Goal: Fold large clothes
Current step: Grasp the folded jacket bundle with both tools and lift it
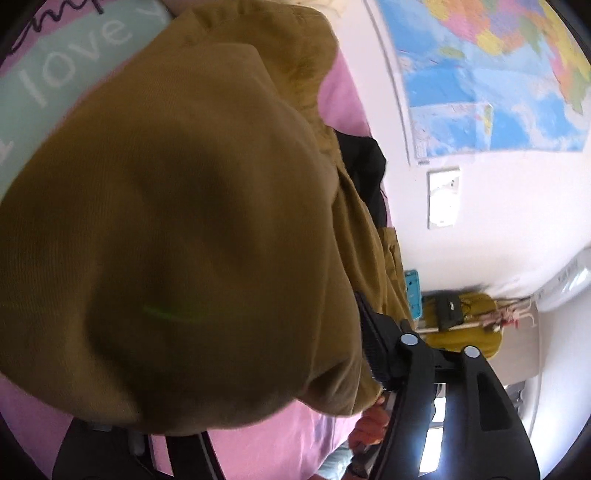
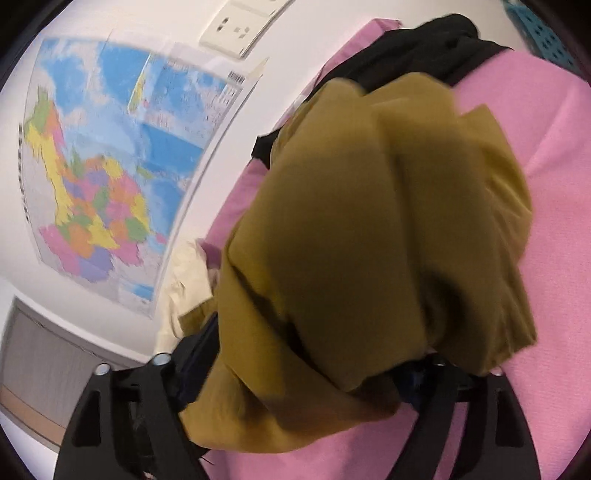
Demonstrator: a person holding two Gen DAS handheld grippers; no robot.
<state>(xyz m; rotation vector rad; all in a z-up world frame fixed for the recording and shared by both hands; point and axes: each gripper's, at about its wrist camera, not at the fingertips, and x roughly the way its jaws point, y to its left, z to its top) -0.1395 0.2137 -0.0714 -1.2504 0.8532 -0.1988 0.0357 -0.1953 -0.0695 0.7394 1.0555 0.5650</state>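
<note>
A mustard-brown garment (image 1: 184,221) lies bunched on the pink bed sheet (image 1: 258,450) and fills most of the left wrist view. My left gripper (image 1: 236,369) has the bundle between its jaws. Its right finger (image 1: 375,343) presses into the cloth, while the other finger is buried under the fabric. In the right wrist view the same garment (image 2: 369,240) is heaped between the wide-set fingers of my right gripper (image 2: 317,354). The left finger (image 2: 195,365) sits at the cloth's edge, and the right one is half covered by a fold.
A black garment (image 2: 424,48) lies beyond the mustard one near the wall. A map (image 2: 110,166) and a socket (image 2: 240,26) are on the white wall. A teal basket (image 1: 413,291), a mint printed pillow (image 1: 55,74), cream cloth (image 2: 188,280) and orange cloth (image 1: 369,428) are nearby.
</note>
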